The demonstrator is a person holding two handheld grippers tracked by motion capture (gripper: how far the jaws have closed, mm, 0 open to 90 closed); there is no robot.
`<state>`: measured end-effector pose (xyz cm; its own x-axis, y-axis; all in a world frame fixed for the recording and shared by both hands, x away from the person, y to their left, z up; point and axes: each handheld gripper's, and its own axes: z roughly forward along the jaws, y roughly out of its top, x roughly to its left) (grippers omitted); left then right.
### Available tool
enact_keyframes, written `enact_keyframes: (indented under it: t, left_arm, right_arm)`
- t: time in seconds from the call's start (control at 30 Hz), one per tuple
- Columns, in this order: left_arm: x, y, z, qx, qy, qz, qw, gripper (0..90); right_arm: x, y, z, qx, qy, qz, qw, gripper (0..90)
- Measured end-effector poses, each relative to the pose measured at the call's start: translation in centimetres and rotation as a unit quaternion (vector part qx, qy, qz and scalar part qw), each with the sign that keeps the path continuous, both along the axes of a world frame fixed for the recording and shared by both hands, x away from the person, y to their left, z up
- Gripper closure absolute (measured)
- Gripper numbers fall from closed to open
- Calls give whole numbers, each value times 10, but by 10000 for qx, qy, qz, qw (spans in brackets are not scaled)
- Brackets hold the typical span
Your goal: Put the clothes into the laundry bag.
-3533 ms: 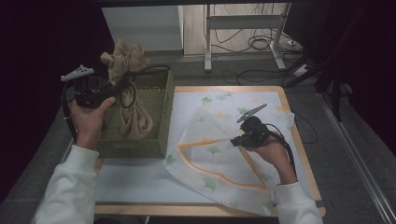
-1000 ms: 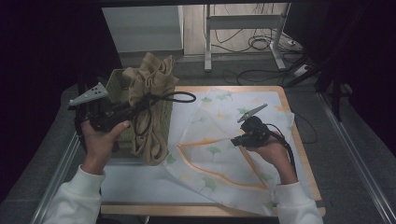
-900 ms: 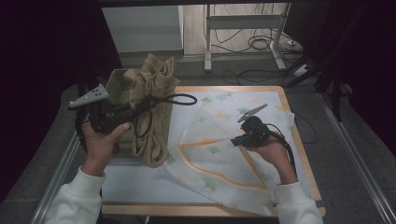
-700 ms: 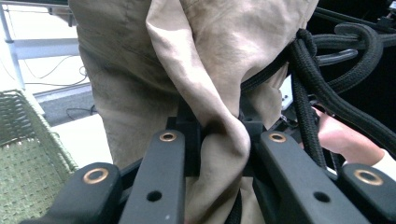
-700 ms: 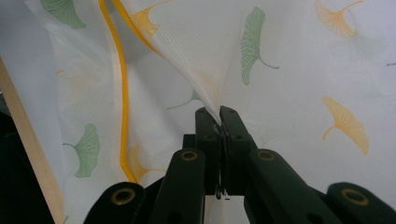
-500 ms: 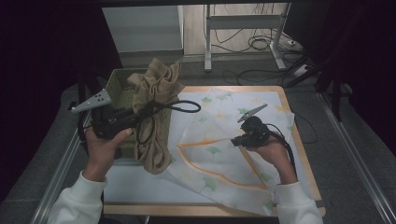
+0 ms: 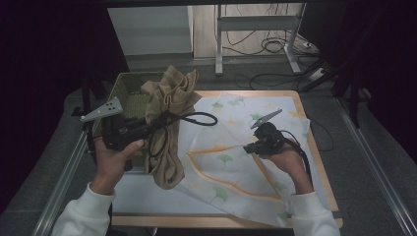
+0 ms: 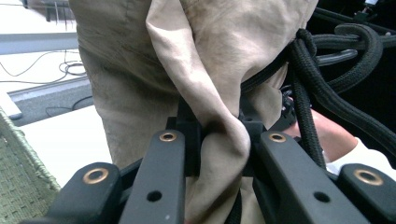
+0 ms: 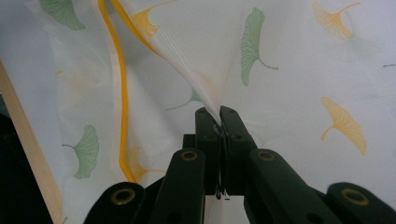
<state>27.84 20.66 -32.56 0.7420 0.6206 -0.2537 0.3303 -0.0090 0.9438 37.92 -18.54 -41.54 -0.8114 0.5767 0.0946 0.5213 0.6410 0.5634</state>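
A: Count it off, from the left edge of the high view.

B: One green woven basket (image 7: 129, 91) at upper left. One tan cloth (image 7: 169, 128) hanging in front of it, left of centre. One white sheet with green and orange leaves (image 7: 236, 167) spread over the middle and right. One wooden-edged table (image 7: 314, 147) beneath. Two grippers, one in each hand.

A: And the tongs?

B: The left gripper (image 7: 156, 121) sits at middle left. In the left gripper view its jaws are closed on a fold of the tan cloth (image 8: 219, 140), pinched tight, the rest of the fabric bunched above them. The right gripper (image 7: 248, 148) is just right of centre. In the right gripper view its jaws meet on a peak of the leaf sheet (image 9: 212, 100), nearly no gap, the fabric drawn up into a tent.

A: So where's the cloth exactly?

B: Lifted off the table, draped down from the left jaws, its lower end over the sheet's left edge; I can't tell whether it touches.

A: Anything hard to read?

B: The basket is largely hidden behind the cloth and the hand. A black cable (image 7: 196, 118) loops across the cloth, covering part of it. The basket's inside is too dim to make out. The sheet's near corner runs behind the right sleeve (image 7: 310, 216) at lower right.
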Motion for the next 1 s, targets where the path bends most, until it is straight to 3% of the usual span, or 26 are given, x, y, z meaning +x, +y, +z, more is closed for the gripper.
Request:
enact_keyframes:
  t: [1.0]
  left_arm:
    - [-9, -23, -11, 146, 203, -536, 9982, 776]
  right_arm:
    - [1, -2, 0, 23, -15, -35, 10000, 863]
